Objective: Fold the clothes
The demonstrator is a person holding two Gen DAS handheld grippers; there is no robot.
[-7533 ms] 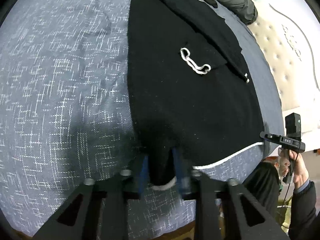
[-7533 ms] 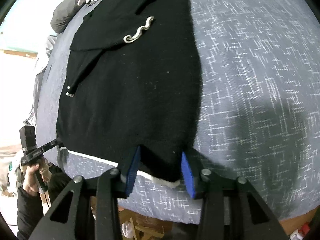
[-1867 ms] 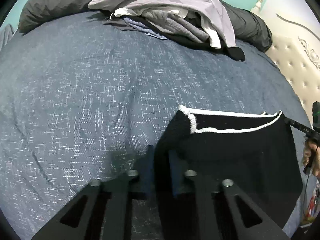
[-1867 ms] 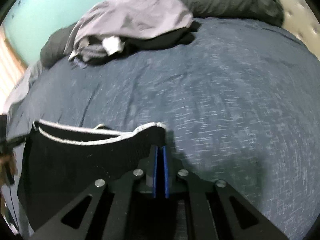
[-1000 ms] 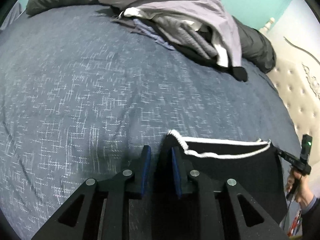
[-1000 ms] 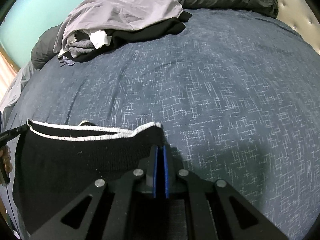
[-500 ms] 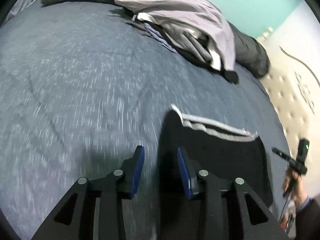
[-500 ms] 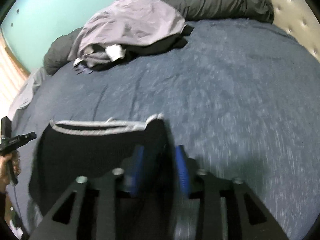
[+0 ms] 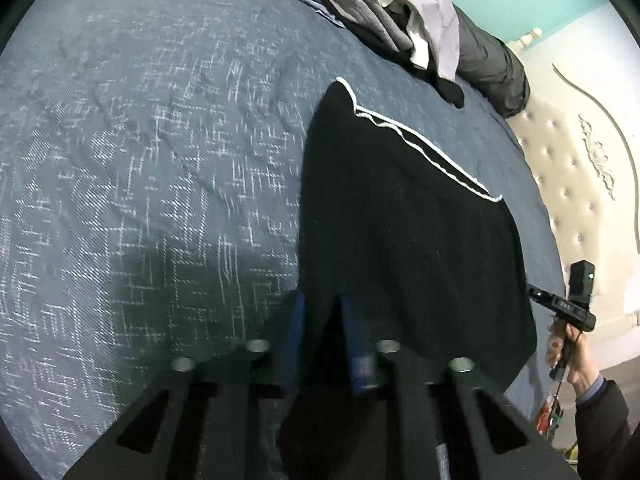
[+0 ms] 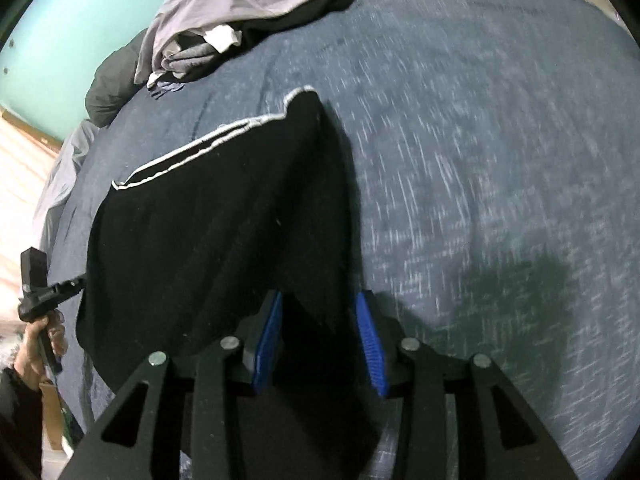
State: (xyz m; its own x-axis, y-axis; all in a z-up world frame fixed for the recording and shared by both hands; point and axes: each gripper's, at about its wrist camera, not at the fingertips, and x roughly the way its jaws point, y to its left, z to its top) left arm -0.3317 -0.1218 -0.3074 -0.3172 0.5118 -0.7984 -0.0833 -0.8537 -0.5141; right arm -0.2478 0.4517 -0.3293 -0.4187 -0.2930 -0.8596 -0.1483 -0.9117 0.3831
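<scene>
A black knit garment with white-piped hem point(image 9: 408, 240) is laid doubled over on the blue-grey patterned bed point(image 9: 160, 140). Its near corners are straddled by the left gripper point(image 9: 320, 320) and right gripper point(image 10: 318, 320), both spread open, nothing pinched, so the fold lies flat.

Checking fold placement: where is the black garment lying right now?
The black garment lies folded on the blue bedspread, its near edge between both grippers' open fingers, white-trimmed edge pointing toward the clothes pile at the far side.
</scene>
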